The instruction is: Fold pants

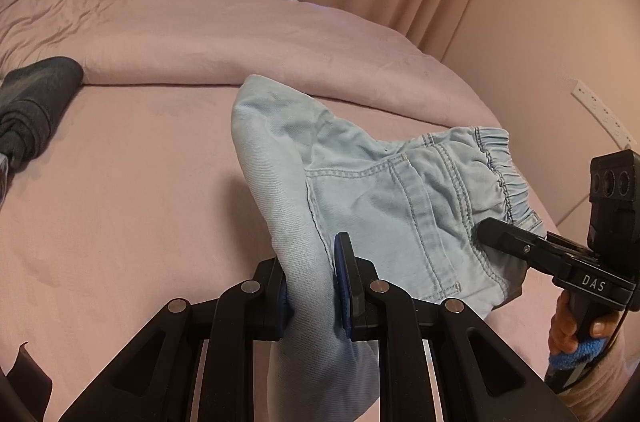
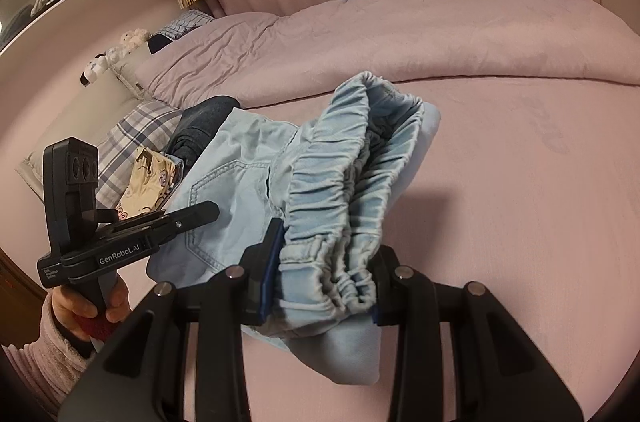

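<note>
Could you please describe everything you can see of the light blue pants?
The light blue pants look like soft, pale denim with a gathered elastic waistband, a stitched back pocket and double seams. They are bunched and partly folded, lifted above the pink bed sheet. The left gripper is shut on a plain fabric fold, and the right gripper is shut on the bunched waistband. Whether any part rests on the bed is unclear.

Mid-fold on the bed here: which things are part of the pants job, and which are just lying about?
In the job:
- light blue pants
- left gripper, clamped on a fold
- right gripper, clamped on the waistband

Lying about:
- dark grey garment
- plaid pillow
- patterned cloth
- rolled-back duvet
</note>
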A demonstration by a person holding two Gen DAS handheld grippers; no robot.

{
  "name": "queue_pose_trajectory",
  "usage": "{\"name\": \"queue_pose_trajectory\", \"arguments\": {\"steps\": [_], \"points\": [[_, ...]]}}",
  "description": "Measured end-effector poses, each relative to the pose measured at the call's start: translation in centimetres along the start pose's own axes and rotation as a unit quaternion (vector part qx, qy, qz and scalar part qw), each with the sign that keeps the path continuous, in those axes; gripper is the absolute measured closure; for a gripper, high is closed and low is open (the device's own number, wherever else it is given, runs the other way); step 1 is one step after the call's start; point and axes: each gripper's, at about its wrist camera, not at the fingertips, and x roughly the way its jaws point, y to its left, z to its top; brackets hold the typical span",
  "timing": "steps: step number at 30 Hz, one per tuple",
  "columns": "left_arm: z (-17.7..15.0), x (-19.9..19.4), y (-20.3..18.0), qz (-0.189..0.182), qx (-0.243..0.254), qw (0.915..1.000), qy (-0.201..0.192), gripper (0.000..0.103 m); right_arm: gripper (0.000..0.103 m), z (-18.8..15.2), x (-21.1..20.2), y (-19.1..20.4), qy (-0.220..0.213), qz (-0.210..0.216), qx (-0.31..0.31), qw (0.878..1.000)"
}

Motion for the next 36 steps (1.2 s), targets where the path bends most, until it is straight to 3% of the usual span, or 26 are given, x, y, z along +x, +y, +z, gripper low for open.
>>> {"name": "queue_pose_trajectory", "arguments": {"steps": [18,36], "points": [[1.8,3.2,2.0,0.020,-0.014,0.9996,0.012,0.086,0.068,2.6,5.5,-0.4,0.015,0.002,-0.007,1.000],[1.6,6.3,2.8,0.034,-0.026,0.9982,0.041,0.086,0.068,3.7,9.5,-2.4,0.038,-0.010,-0.003,0.999]]}}
